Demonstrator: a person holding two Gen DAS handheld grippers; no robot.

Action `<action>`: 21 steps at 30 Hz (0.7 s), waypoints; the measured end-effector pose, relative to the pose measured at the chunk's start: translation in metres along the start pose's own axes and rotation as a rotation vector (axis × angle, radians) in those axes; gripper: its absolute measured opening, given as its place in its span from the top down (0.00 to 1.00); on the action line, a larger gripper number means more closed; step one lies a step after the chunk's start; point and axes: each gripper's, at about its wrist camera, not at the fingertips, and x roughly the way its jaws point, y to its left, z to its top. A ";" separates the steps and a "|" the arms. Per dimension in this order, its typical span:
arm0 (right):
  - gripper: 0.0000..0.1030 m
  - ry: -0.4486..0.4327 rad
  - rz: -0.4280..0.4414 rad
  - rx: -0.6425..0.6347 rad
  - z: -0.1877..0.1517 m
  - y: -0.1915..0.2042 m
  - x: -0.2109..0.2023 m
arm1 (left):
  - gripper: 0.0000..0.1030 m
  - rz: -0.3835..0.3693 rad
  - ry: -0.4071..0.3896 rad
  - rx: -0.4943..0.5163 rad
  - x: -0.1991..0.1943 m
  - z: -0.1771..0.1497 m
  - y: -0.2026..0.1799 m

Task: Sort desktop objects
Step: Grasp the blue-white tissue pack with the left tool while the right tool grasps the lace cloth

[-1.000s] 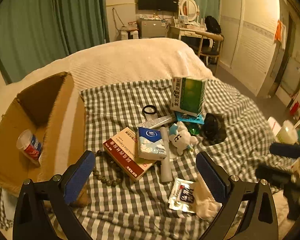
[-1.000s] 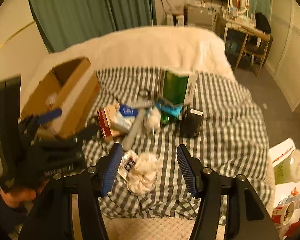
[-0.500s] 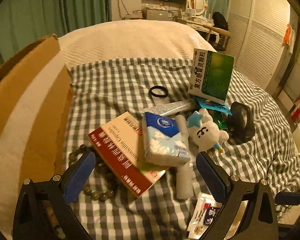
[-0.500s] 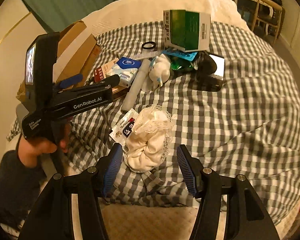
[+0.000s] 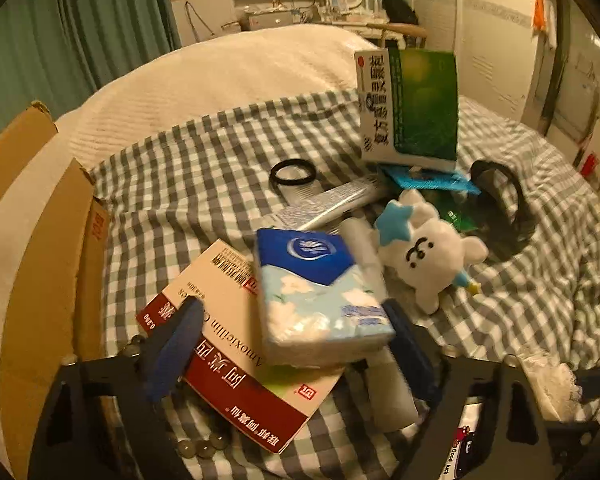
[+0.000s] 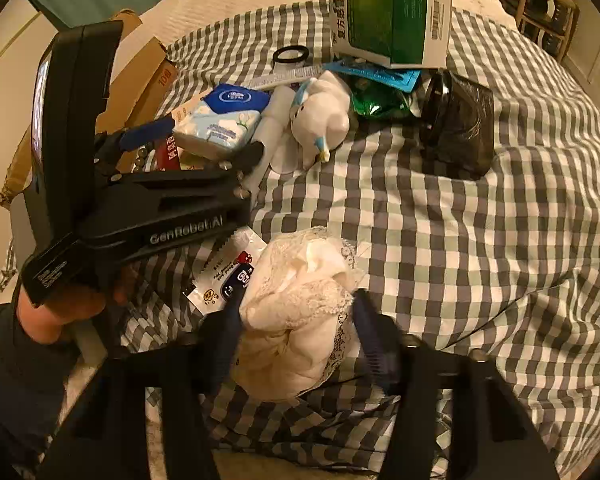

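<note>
A blue and white tissue pack (image 5: 320, 292) lies on a red and cream medicine box (image 5: 236, 364). My left gripper (image 5: 292, 340) is open with its fingers on either side of the pack; it also shows in the right wrist view (image 6: 196, 136). My right gripper (image 6: 296, 332) is open around a white lace cloth bundle (image 6: 300, 312), beside a small snack packet (image 6: 224, 276). A white plush toy (image 5: 428, 256), a green box (image 5: 412, 104), a white tube (image 5: 328, 204), a black ring (image 5: 292, 172) and a dark jar (image 6: 460, 116) lie beyond.
An open cardboard box (image 5: 32, 240) stands at the left on the checked cloth (image 6: 480, 240). A bead bracelet (image 5: 204, 448) lies under the left gripper. A white bedspread (image 5: 228, 76) lies behind, then curtains and furniture.
Both grippers have moved forward and down. The left one now straddles the tissue pack. The right one now straddles the lace cloth bundle.
</note>
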 end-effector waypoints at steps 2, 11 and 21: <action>0.74 0.007 -0.004 -0.008 -0.002 -0.001 -0.001 | 0.46 -0.006 -0.012 -0.007 -0.003 0.000 0.003; 0.78 -0.024 -0.045 -0.005 -0.017 -0.005 -0.020 | 0.49 -0.024 -0.021 -0.033 -0.016 -0.006 0.012; 0.78 -0.094 -0.083 -0.069 -0.029 0.010 -0.053 | 0.50 -0.084 -0.043 -0.100 -0.071 -0.018 0.025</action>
